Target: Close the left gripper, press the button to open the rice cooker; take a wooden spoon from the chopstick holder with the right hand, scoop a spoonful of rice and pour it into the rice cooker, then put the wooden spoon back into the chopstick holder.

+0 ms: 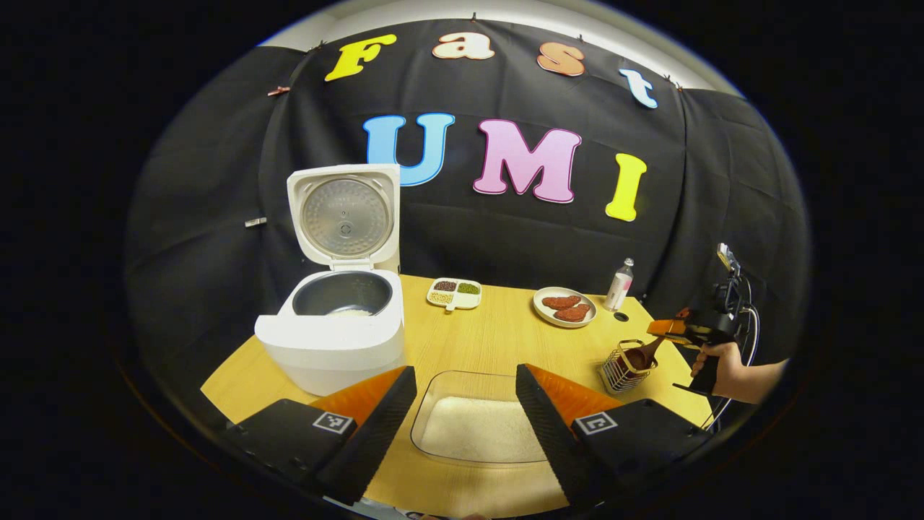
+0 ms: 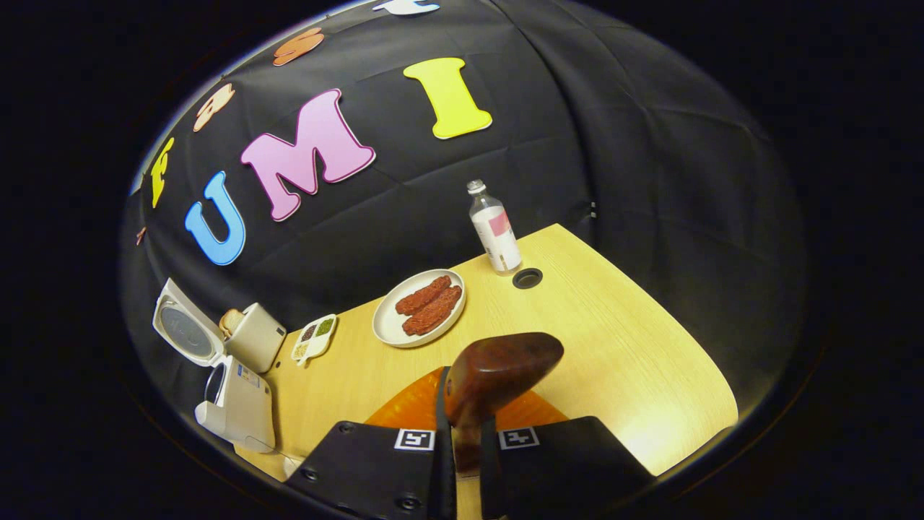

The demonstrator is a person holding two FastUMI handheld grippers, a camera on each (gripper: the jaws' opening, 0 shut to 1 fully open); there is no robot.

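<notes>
The white rice cooker (image 1: 339, 332) stands at the table's left with its lid (image 1: 345, 217) up and some rice in the pot. A clear tray of rice (image 1: 476, 426) lies just ahead of my left gripper (image 1: 465, 379), which is open with nothing held. At the right, my right gripper (image 1: 668, 328) is shut on the wooden spoon (image 1: 642, 355), whose bowl end is at the mouth of the wire chopstick holder (image 1: 624, 368). In the right gripper view the spoon (image 2: 498, 368) sticks out forward from my right gripper (image 2: 465, 433), and the rice cooker (image 2: 234, 397) is far left.
A plate of red-brown food (image 1: 565, 307) and a small bottle (image 1: 619, 284) stand at the back right. A divided dish of beans (image 1: 455, 292) is behind the cooker. A toaster (image 2: 253, 336) stands beyond the cooker, and a cable hole (image 2: 528, 278) lies by the bottle. A person's hand (image 1: 729, 368) holds the right gripper.
</notes>
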